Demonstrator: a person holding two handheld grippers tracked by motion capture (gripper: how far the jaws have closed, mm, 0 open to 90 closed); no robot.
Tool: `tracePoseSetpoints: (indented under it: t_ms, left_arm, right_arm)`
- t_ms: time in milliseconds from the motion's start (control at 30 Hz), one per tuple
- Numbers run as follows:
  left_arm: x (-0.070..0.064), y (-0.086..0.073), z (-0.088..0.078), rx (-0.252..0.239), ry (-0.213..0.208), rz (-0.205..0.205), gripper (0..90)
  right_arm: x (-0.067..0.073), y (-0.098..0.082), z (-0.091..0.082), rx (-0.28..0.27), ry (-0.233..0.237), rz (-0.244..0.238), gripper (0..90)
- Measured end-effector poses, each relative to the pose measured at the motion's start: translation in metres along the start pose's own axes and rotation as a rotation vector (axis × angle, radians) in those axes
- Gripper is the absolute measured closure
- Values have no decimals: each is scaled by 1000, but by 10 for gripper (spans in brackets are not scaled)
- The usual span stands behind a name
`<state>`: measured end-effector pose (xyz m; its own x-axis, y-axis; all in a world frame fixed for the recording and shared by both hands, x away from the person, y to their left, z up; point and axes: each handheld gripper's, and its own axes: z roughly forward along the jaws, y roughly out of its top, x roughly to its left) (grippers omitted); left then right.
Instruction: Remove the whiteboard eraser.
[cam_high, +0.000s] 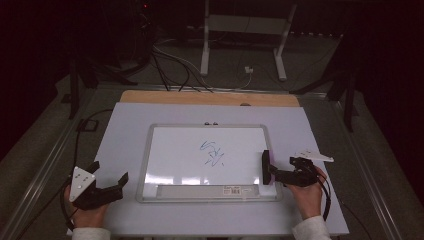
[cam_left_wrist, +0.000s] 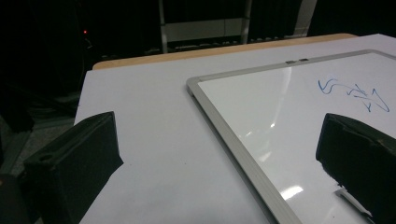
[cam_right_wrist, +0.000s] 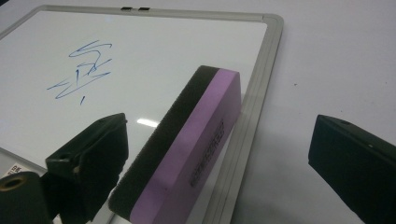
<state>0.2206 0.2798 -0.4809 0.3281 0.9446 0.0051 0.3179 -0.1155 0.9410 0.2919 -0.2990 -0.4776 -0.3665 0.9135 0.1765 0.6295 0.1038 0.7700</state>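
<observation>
- A whiteboard (cam_high: 175, 150) with a silvery frame is lying flat on the white sheet (cam_high: 125, 135) covering the desk (cam_high: 210, 97), whose wooden far edge is showing beyond the sheet.
- Blue scribbles (cam_high: 212, 152) are sitting near the middle of the board's writing surface, a little toward its right half.
- A purple eraser (cam_right_wrist: 187, 144) with a black felt face is standing on its long edge over the board's right frame, tilted, with the felt facing the scribbles.
- The right tongs (cam_right_wrist: 219, 154) are standing spread wide around the eraser; the jaw on the felt side is close to it, and the other jaw is well apart from its purple side over the white sheet.
- The right hand (cam_high: 306, 192) is gripping those tongs at the board's right edge.
- The left tongs (cam_high: 109, 172) are spread wide with nothing between them, held by the left hand (cam_high: 87, 212) over the sheet beside the board's left frame.
</observation>
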Motion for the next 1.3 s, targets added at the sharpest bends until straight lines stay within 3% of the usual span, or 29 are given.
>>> tracePoseSetpoints:
  t_ms: [367, 600, 933, 1067, 1200, 1300]
  left_arm:
    - [0, 0, 0, -1, 2, 2, 5]
    - [-1, 0, 0, 3, 2, 7, 6]
    - [-1, -1, 1, 2, 3, 6, 5]
    - [-1, -1, 1, 3, 3, 7, 6]
    - [-1, 0, 0, 3, 4, 9, 6]
    - [-1, 0, 0, 2, 4, 10, 6]
  right_arm:
    - [1, -5, 2, 27, -11, 9, 140]
    - [2, -5, 2, 36, 17, 19, 227]
    - [18, -4, 9, 48, 49, -10, 239]
    - [25, -5, 16, 79, 32, -33, 261]
    - [31, -7, 22, 110, -38, -65, 387]
    - [35, -7, 24, 120, -78, -84, 421]
